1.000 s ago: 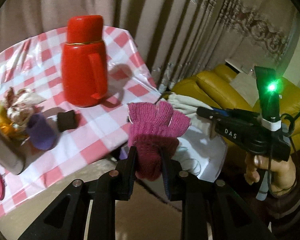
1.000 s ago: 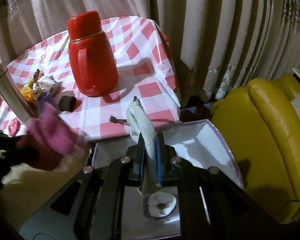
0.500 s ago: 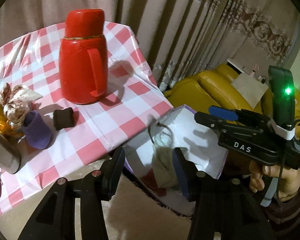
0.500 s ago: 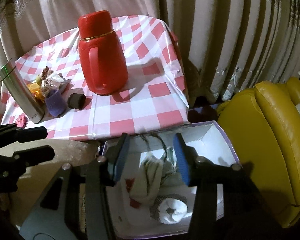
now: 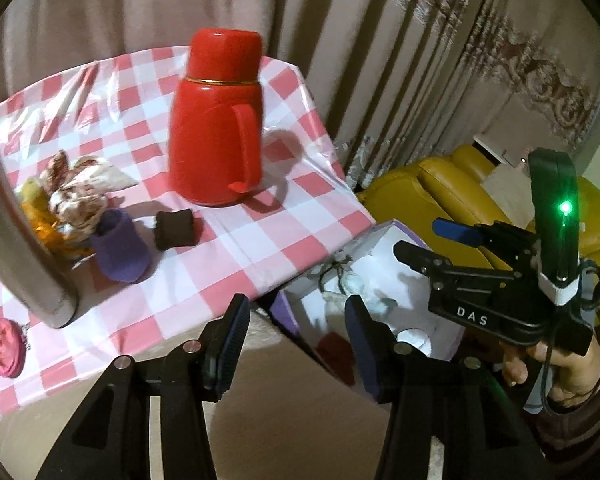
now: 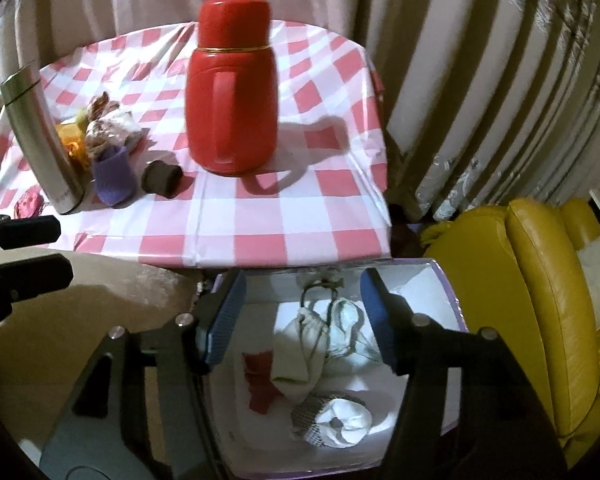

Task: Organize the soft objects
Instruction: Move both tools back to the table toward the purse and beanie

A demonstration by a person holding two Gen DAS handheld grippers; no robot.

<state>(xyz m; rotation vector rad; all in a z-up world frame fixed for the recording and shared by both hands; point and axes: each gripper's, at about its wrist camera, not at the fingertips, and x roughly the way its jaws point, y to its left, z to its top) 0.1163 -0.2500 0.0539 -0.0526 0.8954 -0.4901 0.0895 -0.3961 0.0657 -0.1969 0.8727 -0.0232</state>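
Observation:
My left gripper [image 5: 294, 338] is open and empty, low beside the table's front edge. My right gripper [image 6: 300, 320] is open and empty above the white box [image 6: 448, 296] on the floor. In the box lie a pale cloth [image 6: 300, 356], a red glove [image 6: 260, 380] and a rolled white sock [image 6: 340, 416]. On the checked table [image 6: 260, 220] lie a purple sock [image 6: 114, 174], a dark brown roll [image 6: 160, 178], a crumpled patterned cloth [image 6: 108, 124] and a pink pouch [image 6: 28, 204]. The purple sock [image 5: 120, 246] and brown roll [image 5: 176, 228] also show in the left wrist view.
A red thermos jug [image 6: 232, 96] stands mid-table. A steel flask [image 6: 40, 136] stands at the table's left. A yellow leather sofa [image 6: 540, 300] is right of the box. Curtains [image 6: 460, 60] hang behind.
Both grippers opened. The pink-red glove left my left gripper and the pale cloth left my right; both now lie in the box. Both grippers then drew back and up.

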